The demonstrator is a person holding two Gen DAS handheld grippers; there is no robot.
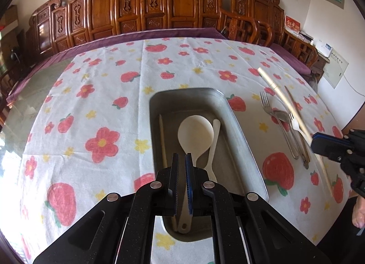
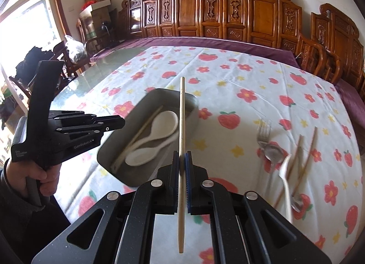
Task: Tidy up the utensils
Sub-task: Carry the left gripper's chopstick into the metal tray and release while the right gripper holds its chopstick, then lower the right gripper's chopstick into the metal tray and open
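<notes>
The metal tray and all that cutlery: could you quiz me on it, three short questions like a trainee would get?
1. True or false: the right gripper is shut on a wooden chopstick.
2. Which of these lies in the metal tray? A) a white rice paddle B) a metal fork C) a knife
3. Fill in: the metal fork and metal spoon lie on the flowered ____, outside the tray.

Key: 1 true; 2 A; 3 tablecloth.
</notes>
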